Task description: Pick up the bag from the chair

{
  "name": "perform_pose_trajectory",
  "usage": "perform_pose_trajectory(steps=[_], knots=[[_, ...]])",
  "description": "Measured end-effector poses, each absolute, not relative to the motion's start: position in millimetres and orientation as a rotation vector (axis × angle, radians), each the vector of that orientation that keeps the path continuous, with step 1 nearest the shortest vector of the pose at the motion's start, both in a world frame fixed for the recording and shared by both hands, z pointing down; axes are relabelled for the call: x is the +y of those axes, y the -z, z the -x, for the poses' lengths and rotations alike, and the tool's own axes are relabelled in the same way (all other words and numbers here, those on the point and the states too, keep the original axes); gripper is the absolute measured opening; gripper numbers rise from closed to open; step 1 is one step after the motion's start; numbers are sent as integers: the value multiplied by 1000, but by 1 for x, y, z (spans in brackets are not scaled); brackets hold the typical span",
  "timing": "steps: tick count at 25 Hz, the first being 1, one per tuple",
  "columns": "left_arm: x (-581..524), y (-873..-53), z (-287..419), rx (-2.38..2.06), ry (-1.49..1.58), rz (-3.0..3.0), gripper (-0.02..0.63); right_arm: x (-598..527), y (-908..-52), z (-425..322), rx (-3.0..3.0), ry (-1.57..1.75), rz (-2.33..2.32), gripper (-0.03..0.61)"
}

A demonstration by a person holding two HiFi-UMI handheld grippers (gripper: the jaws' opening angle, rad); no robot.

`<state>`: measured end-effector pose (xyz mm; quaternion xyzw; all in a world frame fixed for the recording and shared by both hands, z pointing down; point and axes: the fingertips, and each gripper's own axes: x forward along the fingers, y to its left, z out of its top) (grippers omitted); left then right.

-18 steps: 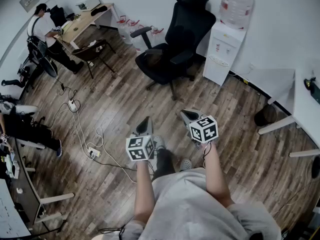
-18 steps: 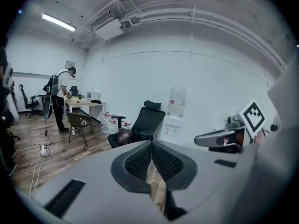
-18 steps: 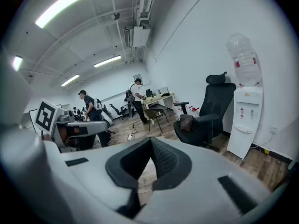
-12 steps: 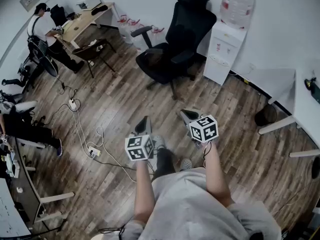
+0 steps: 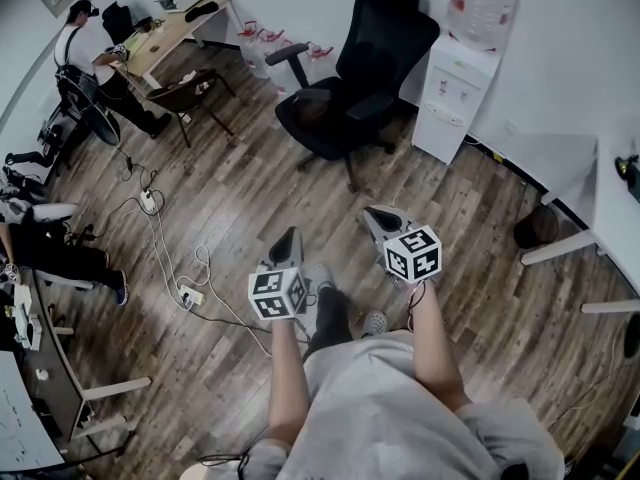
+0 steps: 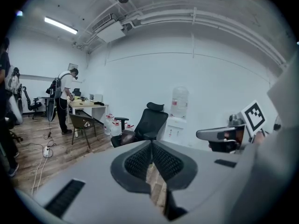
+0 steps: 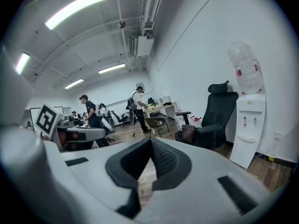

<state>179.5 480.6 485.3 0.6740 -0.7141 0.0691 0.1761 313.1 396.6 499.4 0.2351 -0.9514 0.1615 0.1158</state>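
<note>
I count two grippers, left gripper [image 5: 289, 238] and right gripper [image 5: 376, 214]. One black office chair [image 5: 378, 43] at twelve o'clock, one bag [image 5: 307, 110] on it. One water dispenser [image 5: 450, 96] at one o'clock, one bottle [image 5: 482, 3]. One brown chair [image 5: 186, 96] at eleven. Two at nine: far power strip [image 5: 146, 201], near power strip [image 5: 189, 295].

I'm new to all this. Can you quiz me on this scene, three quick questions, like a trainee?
1. True or false: the left gripper and the right gripper are both shut, holding nothing.
2. Where does the bag lie? A) on the floor B) on the seat of the black office chair C) on a desk
3. What white thing stands right of that chair?
Key: 1 true; 2 B; 3 the water dispenser.
</note>
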Motion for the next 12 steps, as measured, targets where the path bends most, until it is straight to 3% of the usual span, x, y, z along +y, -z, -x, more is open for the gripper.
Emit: perform_pose_trajectory(steps=[3, 7, 12], knots=[[480, -483, -174, -2034, -185, -1900, 9, 391, -494, -312, -2808, -464, -718, 24], [478, -488, -165, -2028, -214, -1899, 19, 394, -507, -300, -2772, -468, -651, 129], [469, -494, -157, -2008, -217, -1888, 91, 389, -519, -291, -2738, -511, -623, 188]])
